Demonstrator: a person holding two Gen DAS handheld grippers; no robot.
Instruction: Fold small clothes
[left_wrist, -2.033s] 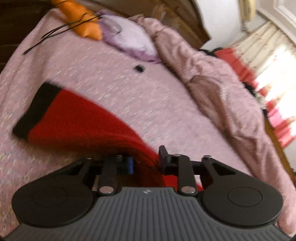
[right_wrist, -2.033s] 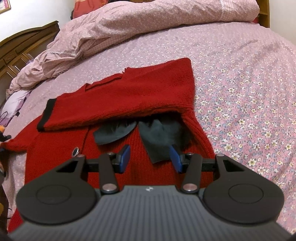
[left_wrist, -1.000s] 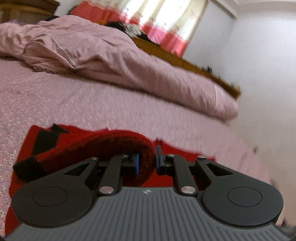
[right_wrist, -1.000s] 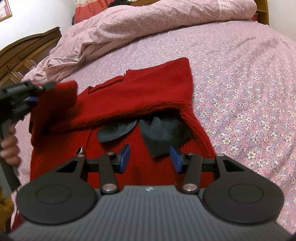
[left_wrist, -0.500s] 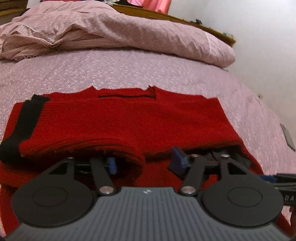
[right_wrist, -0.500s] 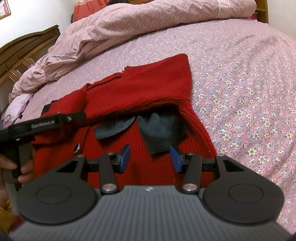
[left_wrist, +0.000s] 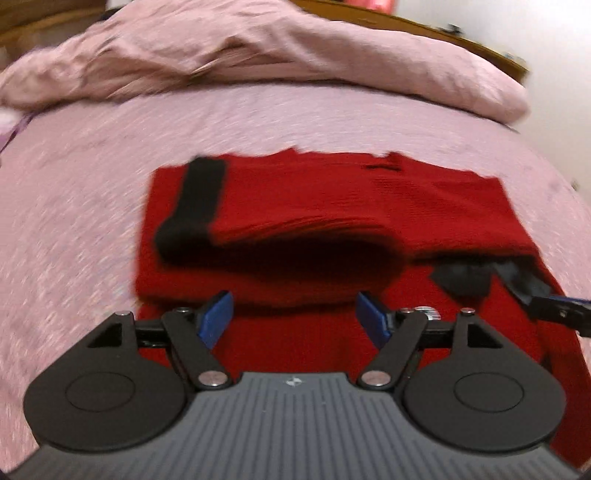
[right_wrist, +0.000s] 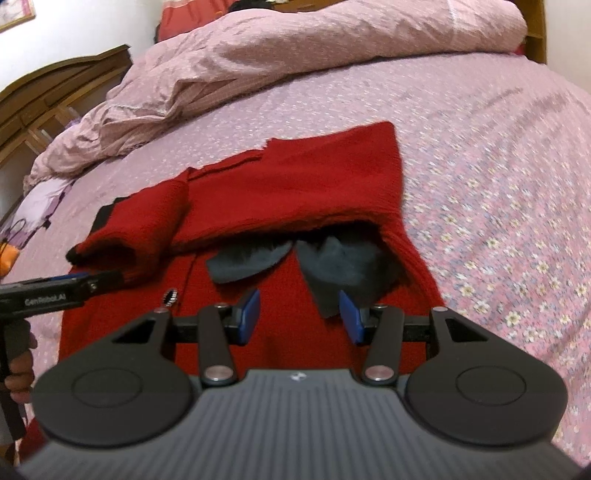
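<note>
I see a bed (right_wrist: 480, 155) under a pink floral sheet, carrying a red sweater (right_wrist: 295, 192) spread flat in the middle with one black-cuffed sleeve folded across it, a rumpled pink duvet (right_wrist: 295, 48) heaped along the far side, and something lilac (right_wrist: 33, 206) at its left edge.

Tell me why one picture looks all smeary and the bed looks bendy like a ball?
Left wrist view: motion blur smears the red sweater and the flowered bedsheet; only the left gripper looks crisp. Right wrist view: much sharper, so the sheet's flowers and the right gripper show clearly. Both views: the fisheye lens curves the bed, and a dark shadow sits under the folded sleeve.
</note>
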